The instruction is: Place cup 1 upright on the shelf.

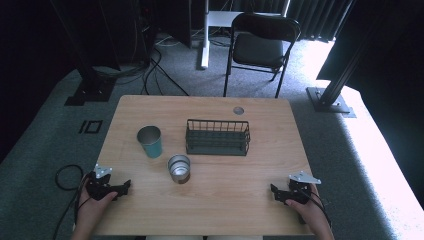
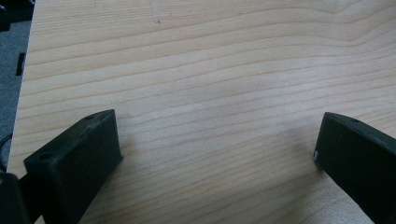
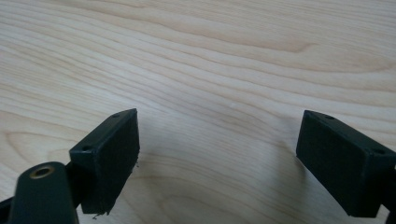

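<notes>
Cups (image 1: 179, 168) well apart from jaws

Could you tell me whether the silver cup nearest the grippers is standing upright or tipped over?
Upright: the silver cup stands on its base on the table, its round open mouth facing up.

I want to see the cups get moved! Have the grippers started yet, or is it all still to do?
Nothing looks done yet. The teal cup and the silver cup stand upright on the table, in front of the wire basket, which looks empty. Nothing is in hand: the left gripper and right gripper rest near the table's front corners, fingers wide open over bare wood. Picking up the cups is probably all still ahead.
</notes>
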`<state>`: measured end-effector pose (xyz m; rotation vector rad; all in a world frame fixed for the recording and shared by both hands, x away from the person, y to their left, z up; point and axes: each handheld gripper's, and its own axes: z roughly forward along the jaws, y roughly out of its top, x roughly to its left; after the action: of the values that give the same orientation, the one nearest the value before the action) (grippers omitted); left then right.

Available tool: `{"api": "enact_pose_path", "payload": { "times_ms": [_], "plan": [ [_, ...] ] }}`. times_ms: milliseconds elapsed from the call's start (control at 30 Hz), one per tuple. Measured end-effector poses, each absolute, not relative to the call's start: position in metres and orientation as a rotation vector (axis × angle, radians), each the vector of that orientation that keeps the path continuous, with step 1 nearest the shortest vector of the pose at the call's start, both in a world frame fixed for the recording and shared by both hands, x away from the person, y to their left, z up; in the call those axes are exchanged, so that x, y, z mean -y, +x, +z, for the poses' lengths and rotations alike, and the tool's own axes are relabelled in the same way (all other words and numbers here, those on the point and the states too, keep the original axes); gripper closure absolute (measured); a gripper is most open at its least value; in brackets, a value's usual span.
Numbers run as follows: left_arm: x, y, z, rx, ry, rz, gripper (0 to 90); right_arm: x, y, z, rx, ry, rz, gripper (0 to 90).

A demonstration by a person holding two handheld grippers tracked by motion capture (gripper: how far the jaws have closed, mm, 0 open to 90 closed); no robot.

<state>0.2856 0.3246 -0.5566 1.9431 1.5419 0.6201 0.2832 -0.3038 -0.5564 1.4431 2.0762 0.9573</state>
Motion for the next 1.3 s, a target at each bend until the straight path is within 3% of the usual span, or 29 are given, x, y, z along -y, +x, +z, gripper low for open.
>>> {"api": "enact_pose_path", "payload": {
  "times_ms": [1300],
  "plan": [
    [-0.325,0.286,-0.557,-1.542,1.943,0.620,1.0,0.224,0.304,-0.543,-2.277,1.194,1.061,13.2]
  ]
}}
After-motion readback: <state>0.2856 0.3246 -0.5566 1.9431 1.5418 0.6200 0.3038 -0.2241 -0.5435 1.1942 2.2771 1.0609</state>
